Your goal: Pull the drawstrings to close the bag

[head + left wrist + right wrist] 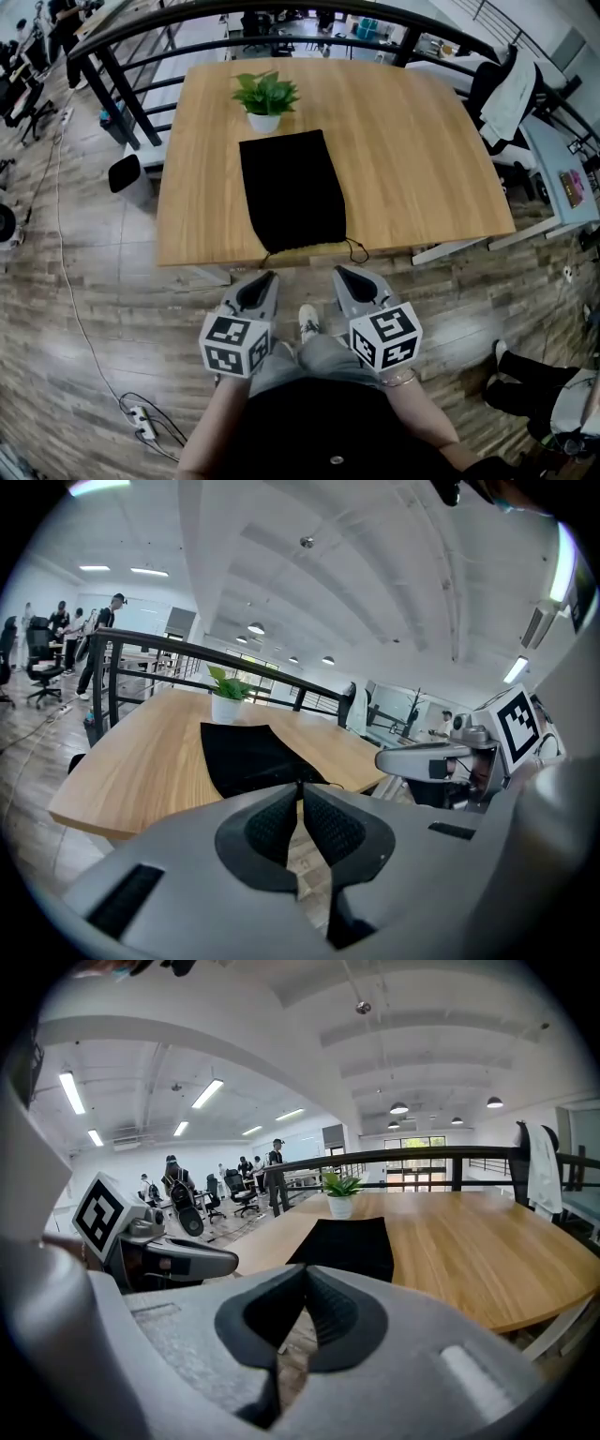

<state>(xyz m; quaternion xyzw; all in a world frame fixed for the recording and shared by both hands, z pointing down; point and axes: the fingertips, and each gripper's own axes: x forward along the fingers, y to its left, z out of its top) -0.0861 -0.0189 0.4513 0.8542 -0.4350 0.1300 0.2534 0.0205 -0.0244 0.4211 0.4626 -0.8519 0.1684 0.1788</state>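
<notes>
A black drawstring bag (291, 190) lies flat on the wooden table (412, 159), its mouth toward the near edge. Thin black drawstrings (354, 250) loop out at the mouth's right corner. My left gripper (269, 276) and right gripper (338, 272) hover side by side just short of the table's near edge, both shut and empty. The bag (246, 755) shows past the closed jaws in the left gripper view, and the bag (347, 1248) appears likewise in the right gripper view. Neither gripper touches the bag.
A small potted plant (265, 98) stands just behind the bag. A black railing (281, 19) runs behind the table. A chair with a white jacket (506, 94) stands at the right. A cable and power strip (141, 422) lie on the floor.
</notes>
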